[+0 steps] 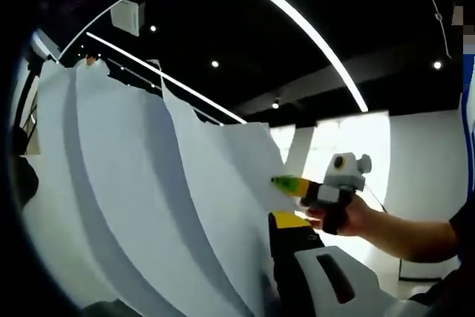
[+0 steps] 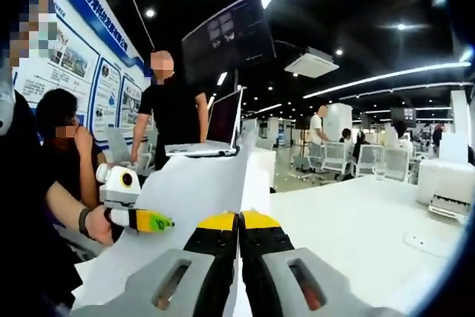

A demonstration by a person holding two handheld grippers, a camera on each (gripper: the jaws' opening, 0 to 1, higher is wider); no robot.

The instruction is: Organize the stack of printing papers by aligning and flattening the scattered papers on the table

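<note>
You have the papers (image 1: 148, 198) lifted off the table (image 2: 371, 228) and standing on edge between your two tools; in the left gripper view they fan out in loose, curved layers with uneven upper edges, so they are far from squared. Your right gripper (image 2: 239, 222) has its yellow-tipped jaws pressed together on the edge of the sheets (image 2: 193, 183); your left gripper (image 1: 286, 220) sits against the near edge of the stack, but one jaw is hidden behind the paper, so I cannot tell whether it is clamped or loose. The risk now is the fan itself; if you tap the bundle down while the sheets bow apart, the outer ones may buckle or crease; slacken either grip too far and the loose inner sheets could slide out and scatter again.
</note>
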